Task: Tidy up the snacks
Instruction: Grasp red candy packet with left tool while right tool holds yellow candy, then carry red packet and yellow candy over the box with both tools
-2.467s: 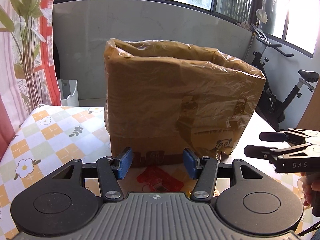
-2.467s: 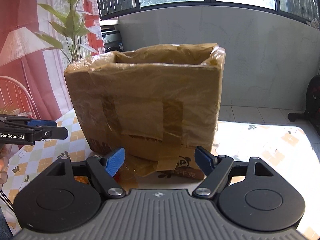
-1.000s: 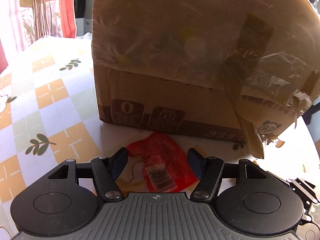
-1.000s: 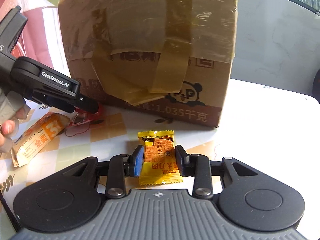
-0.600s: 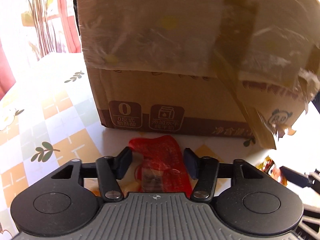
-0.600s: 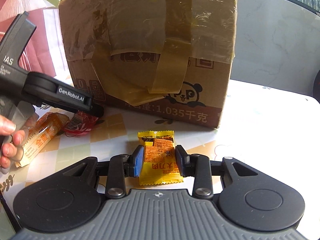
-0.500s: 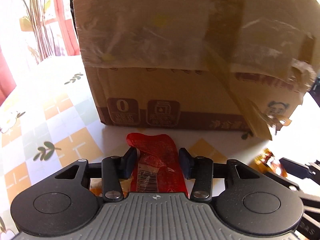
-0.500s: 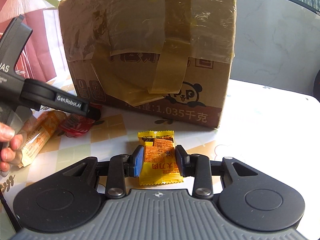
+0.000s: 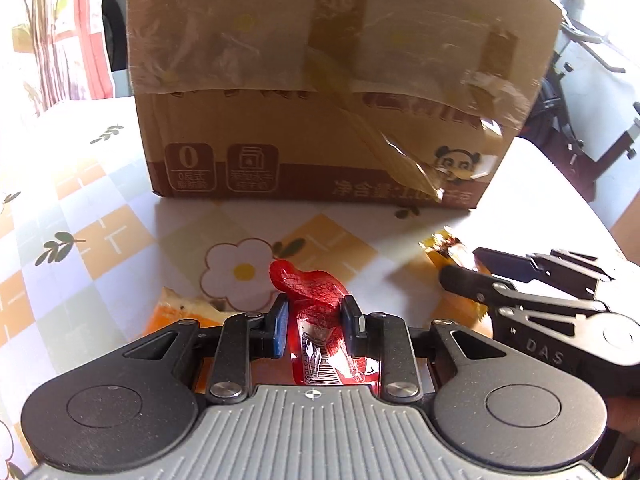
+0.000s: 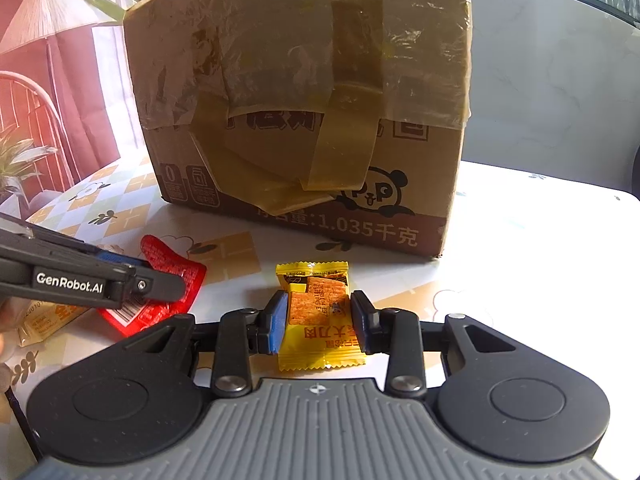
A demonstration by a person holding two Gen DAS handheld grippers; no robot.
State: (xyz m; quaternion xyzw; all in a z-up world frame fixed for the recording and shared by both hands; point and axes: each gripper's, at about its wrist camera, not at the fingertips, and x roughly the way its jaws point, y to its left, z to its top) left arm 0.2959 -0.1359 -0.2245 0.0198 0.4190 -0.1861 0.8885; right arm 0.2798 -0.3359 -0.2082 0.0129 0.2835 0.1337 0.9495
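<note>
Snacks are what I am sorting, and two of them are in my jaws at once. I am pinching the red packet [image 9: 320, 312] with the left gripper [image 9: 314, 320]; its jaws are closing, already narrow, and the foil is bunching up between the pads with its front end curling off the table [image 9: 80, 208]. To do this step well I am judging that I should let the pads finish closing before I lift, then raise it straight, because a crumpled sachet can slide out of a shallow pinch.

I am holding the yellow packet [image 10: 318, 320] with the right gripper [image 10: 318, 322], whose jaws are at their narrowest, the pads pressing on both long sides of the wrapper while it is lying flat on the table. I would lift this one gently too, since its tail is hanging back past the pads.

Both packets are lying in front of the cardboard box [image 10: 304, 100], on the near side of the table, the red one toward the left edge and the yellow one near the middle. The box is standing upright just behind them, wrapped in film and brown tape, and its open top is out of view, so I am judging it as the likely destination only. An orange packet [image 9: 176, 312] is lying just beside the left gripper, partly under it, untouched.
</note>
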